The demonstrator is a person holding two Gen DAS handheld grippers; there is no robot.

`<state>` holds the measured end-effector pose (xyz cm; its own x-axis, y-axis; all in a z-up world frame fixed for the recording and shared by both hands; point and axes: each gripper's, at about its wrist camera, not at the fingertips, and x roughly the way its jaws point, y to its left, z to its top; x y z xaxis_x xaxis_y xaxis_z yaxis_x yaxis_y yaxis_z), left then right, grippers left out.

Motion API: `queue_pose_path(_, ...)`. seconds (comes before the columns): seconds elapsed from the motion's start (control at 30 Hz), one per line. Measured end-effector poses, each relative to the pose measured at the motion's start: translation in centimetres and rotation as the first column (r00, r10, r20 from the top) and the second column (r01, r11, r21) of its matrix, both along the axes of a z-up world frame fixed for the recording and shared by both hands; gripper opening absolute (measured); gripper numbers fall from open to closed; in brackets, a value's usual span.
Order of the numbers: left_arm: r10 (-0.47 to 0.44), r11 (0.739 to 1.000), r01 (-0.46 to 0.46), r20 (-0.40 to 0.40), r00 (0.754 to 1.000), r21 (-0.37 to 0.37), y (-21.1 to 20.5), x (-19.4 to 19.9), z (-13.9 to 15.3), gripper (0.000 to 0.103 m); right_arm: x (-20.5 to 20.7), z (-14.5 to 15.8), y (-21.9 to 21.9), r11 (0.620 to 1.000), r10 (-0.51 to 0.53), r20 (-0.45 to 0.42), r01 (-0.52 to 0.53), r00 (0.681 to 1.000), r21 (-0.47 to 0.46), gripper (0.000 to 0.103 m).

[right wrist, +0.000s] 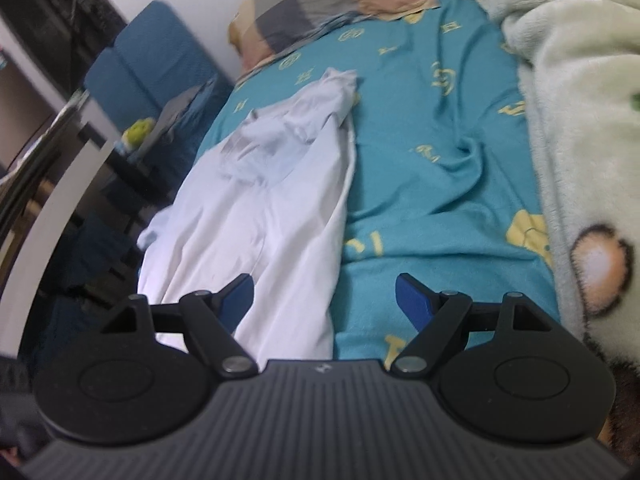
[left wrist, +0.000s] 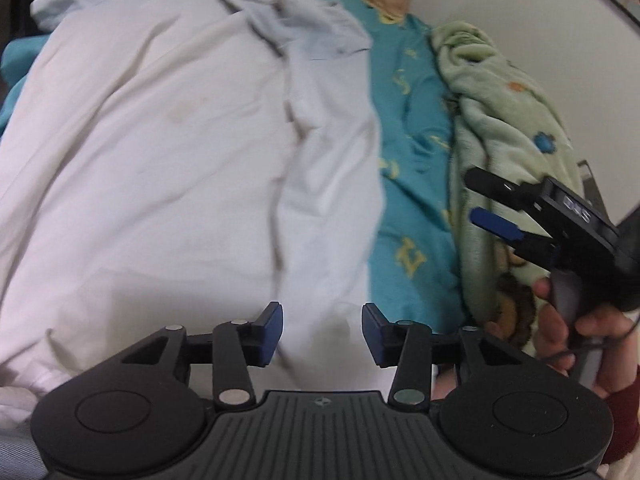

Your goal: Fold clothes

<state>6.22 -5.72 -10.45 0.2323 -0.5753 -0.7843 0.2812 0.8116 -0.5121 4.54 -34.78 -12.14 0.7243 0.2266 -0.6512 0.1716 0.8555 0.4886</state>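
A white garment (left wrist: 160,140) lies spread and creased on the teal patterned bed sheet (left wrist: 412,160), with its right side folded over in a long strip. My left gripper (left wrist: 322,332) hovers over the garment's near edge, jaws apart, nothing between the blue pads. My right gripper (left wrist: 478,198) stands open to the right above the green blanket, held by a hand (left wrist: 560,332). In the right wrist view the right gripper (right wrist: 324,296) is open over the garment's right edge (right wrist: 280,208) and the sheet (right wrist: 432,160).
A fluffy green blanket (right wrist: 580,120) is bunched along the bed's right side. A checked pillow (right wrist: 332,4) lies at the head. Left of the bed are a blue chair (right wrist: 148,60) and a dark side table with a green object (right wrist: 138,132).
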Motion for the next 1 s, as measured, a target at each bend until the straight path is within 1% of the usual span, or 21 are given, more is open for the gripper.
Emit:
queue_pose_path(0.1, -0.089, 0.996, 0.090, 0.053, 0.995, -0.016, -2.9, -1.6, 0.9, 0.059, -0.3, 0.2, -1.0, 0.999, -0.043, 0.019, 0.042, 0.999, 0.010, 0.080)
queue_pose_path(0.13, -0.131, 0.991, 0.132, 0.072, 0.989, -0.005, -3.8, -2.0, 1.1, 0.063, -0.4, 0.3, -1.4, 0.999, -0.052, 0.025, 0.052, 0.998, 0.014, 0.080)
queue_pose_path(0.17, -0.178, 0.984, 0.177, 0.094, 0.980, 0.021, -4.7, -2.8, 1.1, 0.066, -0.3, 0.2, -1.6, 0.998, -0.063, 0.026, 0.063, 0.998, 0.019, 0.080)
queue_pose_path(0.2, -0.214, 0.976, 0.208, 0.108, 0.971, 0.068, -5.7, -3.3, 0.8, 0.067, -0.3, 0.1, -1.9, 0.997, -0.071, 0.020, 0.070, 0.997, 0.028, 0.080)
queue_pose_path(0.23, -0.251, 0.964, 0.237, 0.120, 0.961, 0.116, -6.6, -3.7, 0.5, 0.068, -0.2, -0.1, -2.2, 0.996, -0.078, 0.015, 0.077, 0.997, 0.036, 0.080)
queue_pose_path(0.27, -0.285, 0.951, 0.263, 0.128, 0.950, 0.164, -7.5, -4.1, 0.2, 0.065, -0.1, -0.2, -2.3, 0.996, -0.077, 0.009, 0.077, 0.997, 0.042, 0.080)
queue_pose_path(0.3, -0.303, 0.939, 0.274, 0.122, 0.945, 0.208, -7.8, -4.4, -0.2, 0.062, 0.0, -0.4, -2.4, 0.996, -0.076, 0.003, 0.076, 0.997, 0.048, 0.080)
queue_pose_path(0.33, -0.320, 0.926, 0.284, 0.116, 0.940, 0.249, -8.0, -4.7, -0.7, 0.052, 0.1, -0.5, -2.3, 0.997, -0.068, 0.000, 0.068, 0.998, 0.048, 0.080)
queue_pose_path(0.37, -0.331, 0.917, 0.292, 0.110, 0.937, 0.272, -8.0, -4.9, -0.9, 0.027, 0.1, -0.6, -2.1, 0.997, -0.057, -0.003, 0.057, 0.998, 0.043, 0.080)
queue_pose_path(0.4, -0.340, 0.908, 0.298, 0.104, 0.935, 0.294, -7.9, -5.1, -1.0, 0.016, 0.2, -0.7, -1.9, 0.998, -0.045, -0.006, 0.045, 0.999, 0.042, 0.080)
queue_pose_path(0.43, -0.328, 0.910, 0.285, 0.101, 0.939, 0.302, -7.1, -5.2, -0.9, 0.011, 0.3, -0.9, -2.0, 0.997, -0.035, -0.009, 0.035, 0.999, 0.064, 0.080)
queue_pose_path(0.53, -0.244, 0.951, 0.218, 0.099, 0.965, 0.221, -3.2, -5.3, 0.6, 0.009, 0.7, -1.7, -2.2, 0.990, -0.034, -0.030, 0.038, 0.999, 0.138, 0.080)
queue_pose_path(0.6, -0.149, 0.981, 0.138, 0.073, 0.986, 0.138, -0.6, -4.8, 1.4, 0.009, 1.4, -2.4, -2.2, 0.983, -0.040, -0.050, 0.048, 0.998, 0.176, 0.080)
queue_pose_path(0.63, -0.103, 0.991, 0.097, 0.057, 0.993, 0.096, 0.7, -4.7, 1.8, 0.009, 2.0, -2.8, -2.1, 0.979, -0.039, -0.059, 0.050, 0.997, 0.199, 0.080)
queue_pose_path(0.7, -0.040, 0.999, 0.040, 0.010, 0.999, 0.013, 2.8, -4.5, 1.9, 0.010, 3.5, -3.7, -1.6, 0.969, -0.026, -0.070, 0.042, 0.997, 0.243, 0.078)
queue_pose_path(0.73, -0.015, 1.000, 0.015, -0.004, 1.000, -0.011, 3.6, -4.6, 1.8, 0.010, 4.4, -4.2, -1.1, 0.968, -0.016, -0.077, 0.035, 0.997, 0.247, 0.078)
queue_pose_path(0.8, 0.021, 1.000, -0.021, -0.009, 1.000, -0.019, 4.3, -4.8, 1.6, 0.010, 6.2, -5.1, -0.1, 0.967, 0.003, -0.090, 0.020, 0.996, 0.253, 0.077)
queue_pose_path(0.9, 0.044, 0.998, -0.044, -0.018, 0.999, -0.039, 4.5, -5.1, 1.4, 0.010, 7.4, -7.2, 1.5, 0.948, 0.068, -0.132, -0.023, 0.989, 0.319, 0.075)
queue_pose_path(0.93, 0.048, 0.998, -0.049, -0.023, 0.999, -0.048, 4.5, -5.2, 1.3, 0.010, 7.5, -7.4, 2.1, 0.952, 0.089, -0.139, -0.043, 0.986, 0.302, 0.073)
queue_pose_path(0.97, 0.048, 0.997, -0.049, -0.026, 0.999, -0.053, 4.5, -5.2, 1.3, 0.011, 7.5, -7.6, 2.6, 0.957, 0.110, -0.147, -0.064, 0.983, 0.283, 0.056)
queue_pose_path(1.0, 0.047, 0.997, -0.048, -0.028, 0.999, -0.059, 4.4, -5.3, 1.2, 0.011, 7.5, -7.8, 3.2, 0.961, 0.130, -0.155, -0.086, 0.979, 0.265, 0.032)
